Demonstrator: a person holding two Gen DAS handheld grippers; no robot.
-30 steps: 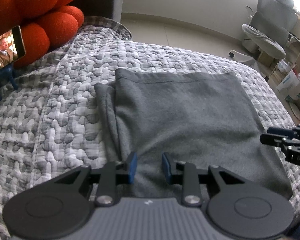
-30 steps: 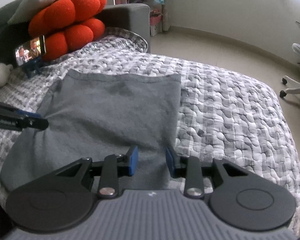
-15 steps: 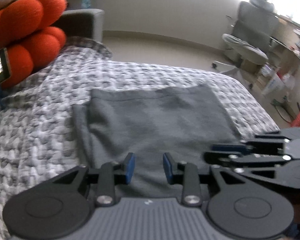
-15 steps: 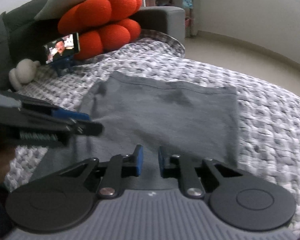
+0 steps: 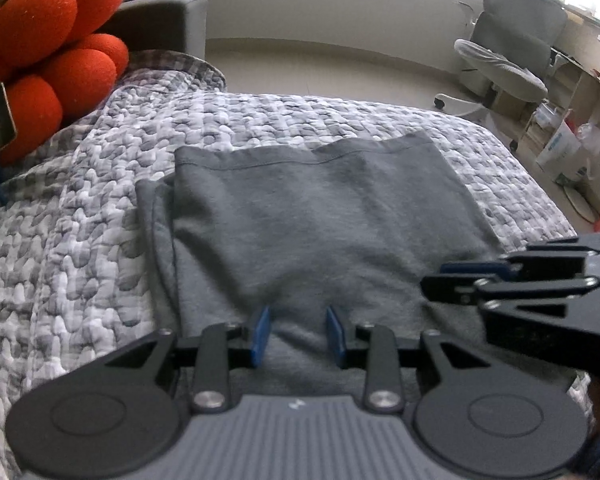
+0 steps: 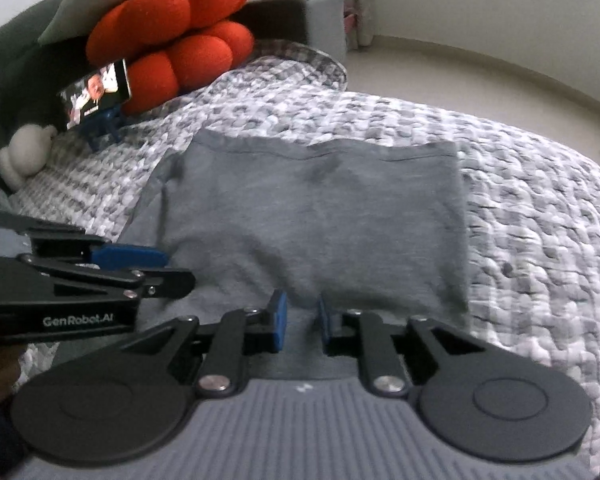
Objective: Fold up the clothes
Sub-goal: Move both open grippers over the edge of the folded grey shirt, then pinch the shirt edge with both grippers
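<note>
A grey folded garment [image 5: 320,220] lies flat on the grey-and-white quilt [image 5: 80,240], with a narrow flap sticking out along its left side. My left gripper [image 5: 298,336] hovers at the garment's near edge, jaws apart, cloth showing in the gap below the blue pads. My right gripper [image 6: 302,324] is at the same near edge of the garment [image 6: 320,220]; its jaws are opening, with cloth lying between them but not pinched. Each tool shows in the other's view: the right gripper [image 5: 432,278] close on the right, the left gripper [image 6: 176,268] close on the left.
A red knotted cushion [image 6: 172,28] and a phone on a blue stand [image 6: 96,96] sit at the back left of the quilt [image 6: 540,220], beside a white plush toy [image 6: 24,152]. A grey office chair [image 5: 508,48] stands on the floor at the far right.
The two grippers have drawn close together over the garment's near edge. The right jaws narrowed, then widened a little. The garment has not moved.
</note>
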